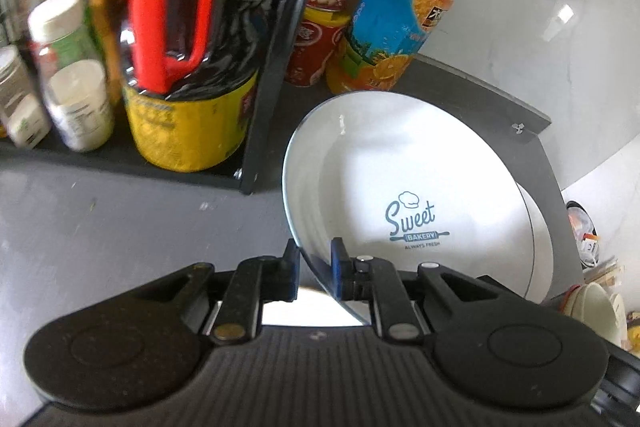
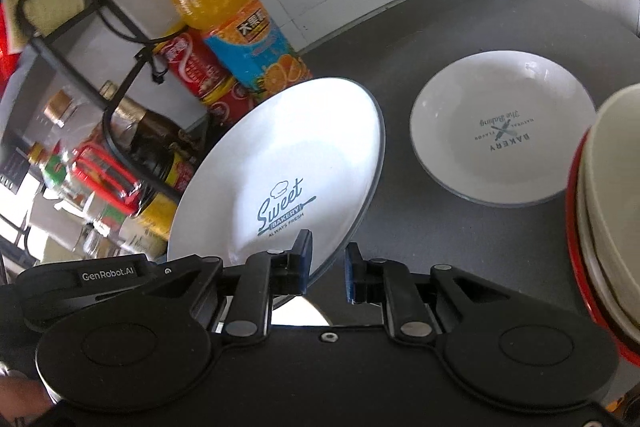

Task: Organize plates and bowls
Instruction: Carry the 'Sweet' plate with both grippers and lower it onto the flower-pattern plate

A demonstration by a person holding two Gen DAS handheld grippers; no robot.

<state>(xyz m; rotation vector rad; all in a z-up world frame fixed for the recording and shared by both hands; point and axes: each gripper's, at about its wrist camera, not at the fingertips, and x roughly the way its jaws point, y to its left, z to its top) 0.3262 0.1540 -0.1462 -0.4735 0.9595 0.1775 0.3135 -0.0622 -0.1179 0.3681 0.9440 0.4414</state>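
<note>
Left gripper (image 1: 315,269) clamped on near rim of Sweet Bakery plate (image 1: 404,195), one blue pad on each face; right gripper (image 2: 327,269) pinching the same plate (image 2: 280,167) at its near rim, jaws narrow; plate tilted, lifted off dark counter (image 2: 400,227), far edge raised toward orange juice bottle (image 2: 228,27); second white plate (image 2: 504,131) flat on counter, to the right of held plate and well apart from it; stacked bowls (image 2: 608,211), cream over red, at right edge beyond second plate; red cans (image 1: 332,7) just behind held plate beside juice bottle; black rack (image 1: 264,67) with dark red-handled jug (image 1: 188,39) to its left.
</note>
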